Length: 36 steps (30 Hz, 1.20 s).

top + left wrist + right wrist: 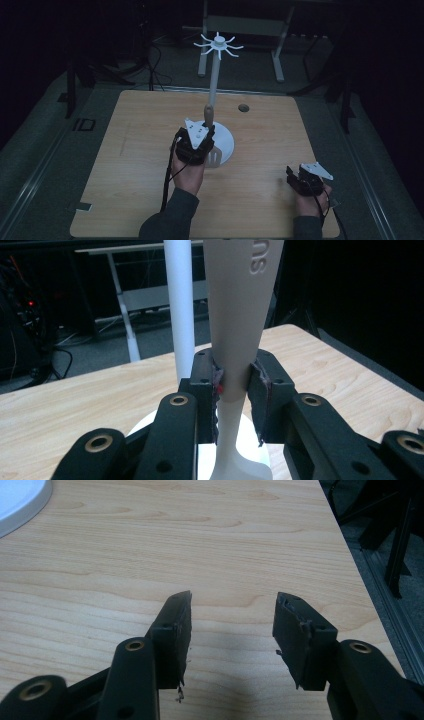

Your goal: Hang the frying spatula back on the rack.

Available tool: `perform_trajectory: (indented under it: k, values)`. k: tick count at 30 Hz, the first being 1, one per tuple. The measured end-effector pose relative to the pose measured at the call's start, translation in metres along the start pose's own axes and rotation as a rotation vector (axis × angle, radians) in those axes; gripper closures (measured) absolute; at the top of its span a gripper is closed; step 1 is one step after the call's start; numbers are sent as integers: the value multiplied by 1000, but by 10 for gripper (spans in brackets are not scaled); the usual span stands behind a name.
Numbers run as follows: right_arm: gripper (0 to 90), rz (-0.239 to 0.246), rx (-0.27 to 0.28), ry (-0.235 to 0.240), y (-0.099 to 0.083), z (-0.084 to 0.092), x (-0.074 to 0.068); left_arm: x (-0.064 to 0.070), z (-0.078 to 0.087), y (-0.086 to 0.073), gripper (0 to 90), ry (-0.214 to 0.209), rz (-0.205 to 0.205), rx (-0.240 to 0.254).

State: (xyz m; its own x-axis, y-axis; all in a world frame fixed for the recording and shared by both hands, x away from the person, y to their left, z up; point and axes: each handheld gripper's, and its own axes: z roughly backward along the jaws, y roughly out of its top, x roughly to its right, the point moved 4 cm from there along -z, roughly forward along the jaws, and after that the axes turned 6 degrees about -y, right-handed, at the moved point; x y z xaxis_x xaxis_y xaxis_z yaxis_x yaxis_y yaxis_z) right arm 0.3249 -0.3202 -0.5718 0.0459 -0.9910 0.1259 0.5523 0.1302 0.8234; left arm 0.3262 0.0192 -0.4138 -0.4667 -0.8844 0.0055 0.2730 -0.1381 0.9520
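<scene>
Left hand-held gripper [235,390] clamped the spatula [210,134] upright, handle at 12 | rack pole [213,80] just behind, hooks [218,45] above | right hand-held gripper [232,625] gaped empty on the desk [130,165] at 4, farther off.

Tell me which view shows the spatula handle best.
The left gripper view: the spatula handle stands close up, clamped between the left gripper's fingers. The high view shows it small and dim beside the white stand.
</scene>
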Motion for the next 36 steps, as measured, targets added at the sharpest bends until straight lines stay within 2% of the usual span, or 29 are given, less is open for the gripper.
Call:
perform_trajectory:
  k: [20, 36]
  values:
    - [485, 2, 3, -7, 0, -1, 1, 2, 0, 29, 743, 65, -7, 62]
    - [483, 2, 2, -8, 0, -1, 1, 1, -3, 43, 742, 85, -10, 55]
